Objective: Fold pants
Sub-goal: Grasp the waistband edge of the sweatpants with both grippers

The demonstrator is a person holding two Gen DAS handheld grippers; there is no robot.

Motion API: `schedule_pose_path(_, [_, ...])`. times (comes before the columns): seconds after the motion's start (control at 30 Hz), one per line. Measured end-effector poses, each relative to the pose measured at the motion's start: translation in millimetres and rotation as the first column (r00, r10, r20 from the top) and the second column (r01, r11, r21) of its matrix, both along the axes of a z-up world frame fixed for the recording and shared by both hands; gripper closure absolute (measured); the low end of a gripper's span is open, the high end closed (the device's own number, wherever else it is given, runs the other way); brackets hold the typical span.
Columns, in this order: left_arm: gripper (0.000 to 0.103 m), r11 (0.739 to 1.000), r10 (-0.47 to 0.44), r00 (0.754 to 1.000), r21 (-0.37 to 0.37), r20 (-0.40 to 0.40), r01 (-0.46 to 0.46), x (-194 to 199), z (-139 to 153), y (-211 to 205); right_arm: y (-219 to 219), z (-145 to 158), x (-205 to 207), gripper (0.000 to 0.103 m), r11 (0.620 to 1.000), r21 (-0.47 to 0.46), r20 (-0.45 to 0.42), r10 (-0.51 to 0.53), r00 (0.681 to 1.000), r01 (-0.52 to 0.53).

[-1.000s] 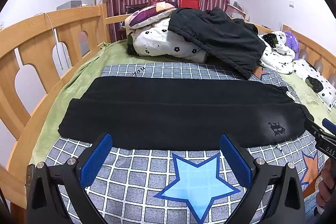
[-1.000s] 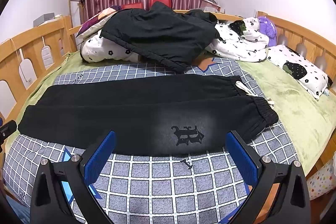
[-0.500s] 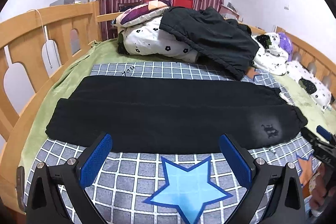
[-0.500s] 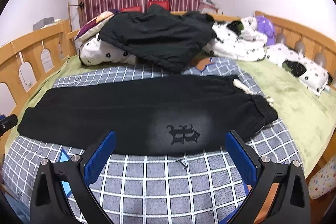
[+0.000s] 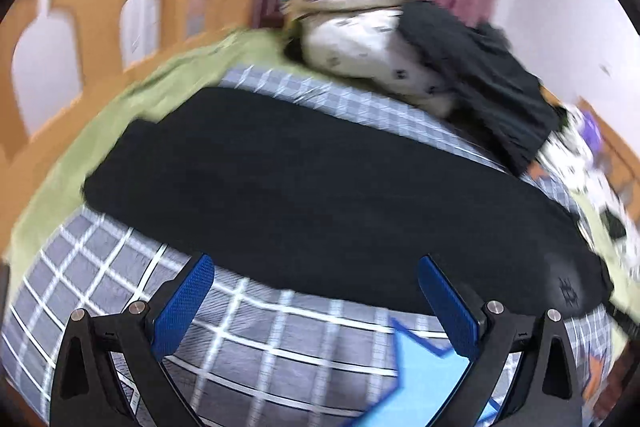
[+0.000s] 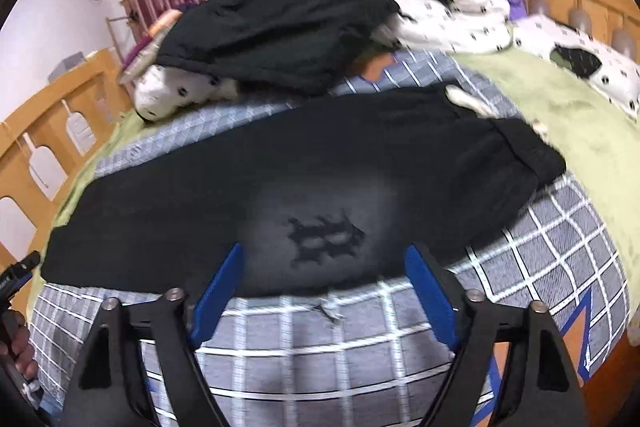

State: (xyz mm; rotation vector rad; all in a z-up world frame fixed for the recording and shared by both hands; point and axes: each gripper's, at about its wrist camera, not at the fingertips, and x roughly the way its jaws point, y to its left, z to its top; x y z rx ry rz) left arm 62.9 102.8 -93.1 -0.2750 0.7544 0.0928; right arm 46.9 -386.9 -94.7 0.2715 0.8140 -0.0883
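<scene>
On the bed (image 6: 532, 239), over a checked blanket with blue stars, my black pants (image 6: 320, 163) lie flat and long, one leg on top of the other. The waist end (image 6: 524, 151) is on my right side and the leg ends (image 5: 116, 163) are on my left. Behind them is a pile of bedding (image 6: 280, 23) with a dark coat on it. A gray patch with a dark logo (image 6: 324, 235) sits near the front edge.

My left tongs (image 5: 316, 299) hang just in front of the pants, wide open and holding nothing. My right tongs (image 6: 324, 291) are wide open too, right at the front edge by the logo.

I think the pants are soft, floppy and light. They will sag if I lift one spot. So I would pinch the leg ends with my left tongs and the waist with my right.
</scene>
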Motion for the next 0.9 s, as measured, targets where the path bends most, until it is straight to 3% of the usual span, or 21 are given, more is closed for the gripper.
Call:
schedule_pose_path(0.07, [0.002,0.998,0.051,0.998,-0.041,-0.042,-0.053,6.4,-18.5,24.0,-14.4,-19.3,1.4,0.038,1.000,0.002,-0.042,-0.030,0.999,0.030])
schedule_pose_path(0.13, [0.009,0.994,0.100,0.992,-0.046,-0.071,-0.104,9.7,-34.5,42.1,-27.8,-33.2,0.7,0.045,0.997,0.012,-0.060,-0.071,0.996,0.072])
schedule_pose_path(0.3, [0.017,0.972,0.178,0.972,-0.128,-0.155,-0.199,19.3,-76.9,81.1,-62.1,-56.8,2.5,0.046,0.978,0.086,-0.066,-0.187,0.980,0.192])
schedule_pose_path(0.53, [0.020,0.961,0.218,0.971,-0.150,-0.100,-0.232,35.5,-86.4,93.7,-70.1,-70.9,35.1,0.048,0.947,0.181,-0.083,-0.255,0.963,0.266])
schedule_pose_path(0.57, [0.028,0.955,0.234,0.967,-0.161,-0.100,-0.248,42.5,-86.7,99.0,-68.7,-73.6,41.8,0.050,0.947,0.168,-0.091,-0.261,0.961,0.273])
schedule_pose_path(0.6, [0.044,0.951,0.253,0.962,-0.159,-0.105,-0.267,45.0,-86.3,102.4,-68.2,-74.8,46.1,0.059,0.948,0.149,-0.087,-0.269,0.959,0.280])
schedule_pose_path(0.63, [0.053,0.945,0.273,0.955,-0.153,-0.114,-0.289,46.8,-86.4,107.9,-67.9,-75.3,49.5,0.065,0.949,0.131,-0.077,-0.277,0.958,0.285])
schedule_pose_path(0.7, [0.093,0.934,0.296,0.945,-0.164,-0.138,-0.317,50.1,-84.8,119.0,-67.6,-71.6,52.6,0.078,0.948,0.118,-0.043,-0.293,0.955,0.296])
schedule_pose_path(0.8, [0.094,0.916,0.298,0.947,-0.246,-0.117,-0.319,49.1,-67.2,127.3,-64.3,-51.4,54.0,0.084,0.957,0.099,0.019,-0.276,0.961,0.273])
schedule_pose_path(0.9, [0.094,0.953,0.252,0.966,-0.162,-0.052,-0.257,59.0,-25.7,113.4,-57.1,-18.8,64.6,0.086,0.974,0.058,0.069,-0.223,0.972,0.220])
